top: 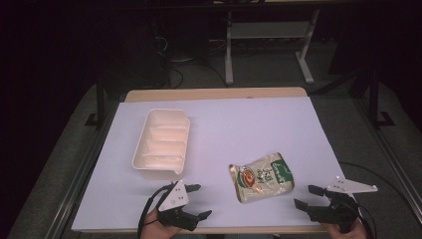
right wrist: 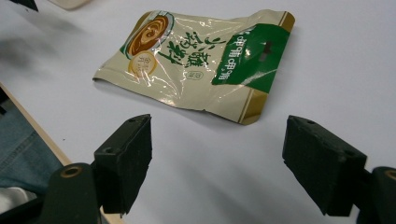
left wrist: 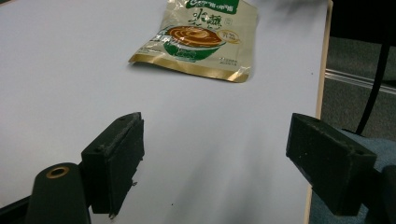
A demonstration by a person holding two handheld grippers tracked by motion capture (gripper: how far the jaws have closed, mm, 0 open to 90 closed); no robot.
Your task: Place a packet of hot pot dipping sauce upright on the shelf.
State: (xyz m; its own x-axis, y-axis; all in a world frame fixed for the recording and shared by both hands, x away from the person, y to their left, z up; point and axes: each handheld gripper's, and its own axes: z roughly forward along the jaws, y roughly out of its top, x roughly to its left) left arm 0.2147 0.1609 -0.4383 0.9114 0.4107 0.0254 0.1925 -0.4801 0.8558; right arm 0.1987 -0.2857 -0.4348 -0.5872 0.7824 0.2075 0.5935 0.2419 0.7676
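Lying flat on the white table cover [top: 239, 124], the beige and green snack pouch [top: 262, 177] sits well right of the cream compartment tray [top: 161, 143] in the high view; the left gripper [top: 199, 201] rests near the pouch's left side and the right gripper [top: 303, 196] just off its right side, both with jaws spread wide and empty. Seen from the left gripper view, the pouch [left wrist: 198, 39] lies ahead of the open jaws, apart from them. Seen from the right gripper view, the pouch [right wrist: 196, 60] lies just beyond the wide jaws, untouched.
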